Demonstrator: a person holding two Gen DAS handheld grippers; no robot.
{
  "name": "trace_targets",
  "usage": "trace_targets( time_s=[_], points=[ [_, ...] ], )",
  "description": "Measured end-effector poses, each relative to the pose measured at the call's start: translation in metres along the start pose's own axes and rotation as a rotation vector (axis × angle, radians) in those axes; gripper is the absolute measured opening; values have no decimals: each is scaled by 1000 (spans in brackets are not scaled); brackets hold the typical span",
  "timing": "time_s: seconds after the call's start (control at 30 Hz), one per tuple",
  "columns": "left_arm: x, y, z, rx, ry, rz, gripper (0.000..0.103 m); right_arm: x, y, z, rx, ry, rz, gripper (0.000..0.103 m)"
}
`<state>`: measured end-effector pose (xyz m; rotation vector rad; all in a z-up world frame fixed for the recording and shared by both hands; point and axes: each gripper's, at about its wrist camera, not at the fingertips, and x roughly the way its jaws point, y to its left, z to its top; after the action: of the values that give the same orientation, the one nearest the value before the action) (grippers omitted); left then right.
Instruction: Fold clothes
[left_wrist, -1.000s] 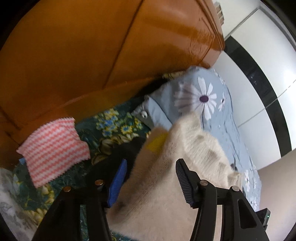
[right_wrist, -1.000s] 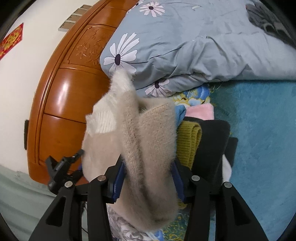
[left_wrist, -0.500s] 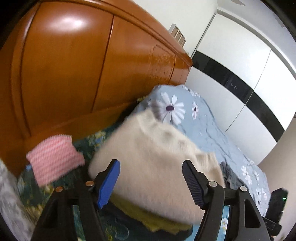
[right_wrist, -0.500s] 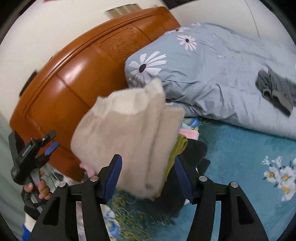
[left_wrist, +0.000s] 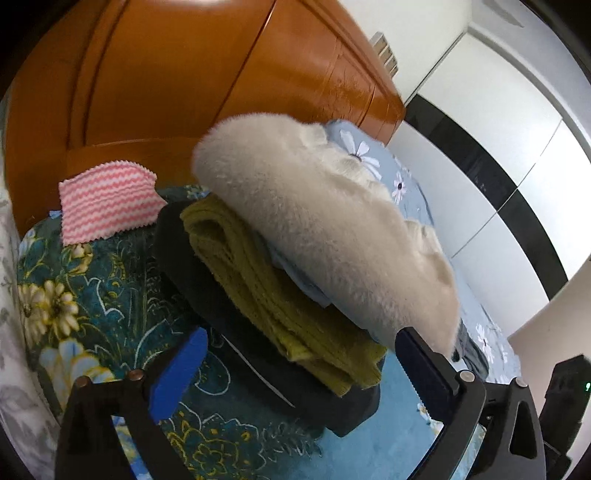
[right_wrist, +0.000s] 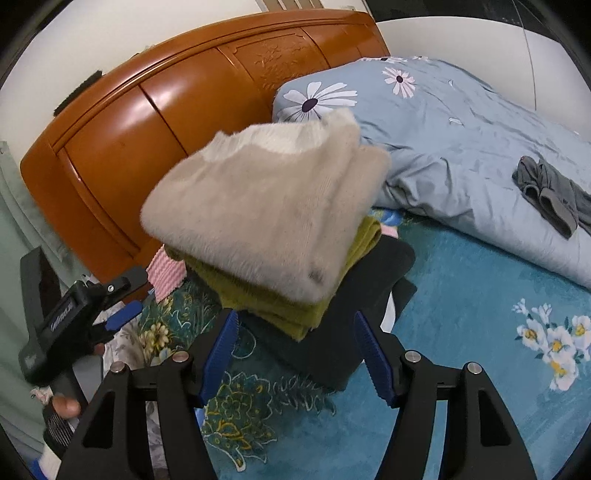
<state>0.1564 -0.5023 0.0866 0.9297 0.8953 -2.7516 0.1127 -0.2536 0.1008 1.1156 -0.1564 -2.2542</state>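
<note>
Cream fuzzy sweater (right_wrist: 266, 206) is sitting folded atop the stack w/ olive knit (right_wrist: 280, 306) & black garment (right_wrist: 354, 317) on the bed (right_wrist: 480, 369). Left gripper (left_wrist: 299, 373) & right gripper (right_wrist: 295, 354) are both opening, nothing btwn the jaws. Risk: sweater is overhanging toward 9 o'clock in right view, prob. sliding off if nudged. No legible writing; text on left gripper body is too blurred.

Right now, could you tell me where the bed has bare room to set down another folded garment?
The teal floral blanket lies free between the clothes stack and the blue daisy duvet, and toward the white flower print. It is crowded by the headboard: the stack, topped by the cream sweater, and the pink striped cloth sit there.
</note>
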Motion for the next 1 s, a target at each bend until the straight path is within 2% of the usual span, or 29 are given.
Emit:
trace_targets(
  time_s=[0.03, 0.1, 0.27, 0.3, 0.47, 0.57, 0.67, 0.87, 1.0],
  points=[
    [-3, -3, -3, 20, -13, 9, 103, 0, 1, -3, -1, 2, 0, 69],
    [-8, -9, -8, 57, -47, 29, 103, 1, 4, -8, -13, 5, -3, 84],
    [-23, -16, -17, 128, -126, 73, 103, 5, 15, -20, -58, 5, -19, 85],
    [-25, -17, -19, 139, -132, 80, 103, 5, 16, -22, -61, 6, -22, 88],
    [-25, -13, -26, 143, -112, 81, 103, 7, 28, -33, -108, -8, -40, 95],
    [-26, -7, -34, 145, -131, 134, 103, 9, 34, -39, -129, -5, -45, 102],
    [-30, -2, -44, 160, -166, 178, 103, 10, 37, -43, -140, -7, -45, 102],
    [-35, 16, -57, 119, -146, 185, 103, 12, 42, -50, -155, -10, -56, 103],
    [-32, 23, -64, 137, -138, 256, 103, 17, 44, -53, -164, 2, -59, 103]
  ],
)
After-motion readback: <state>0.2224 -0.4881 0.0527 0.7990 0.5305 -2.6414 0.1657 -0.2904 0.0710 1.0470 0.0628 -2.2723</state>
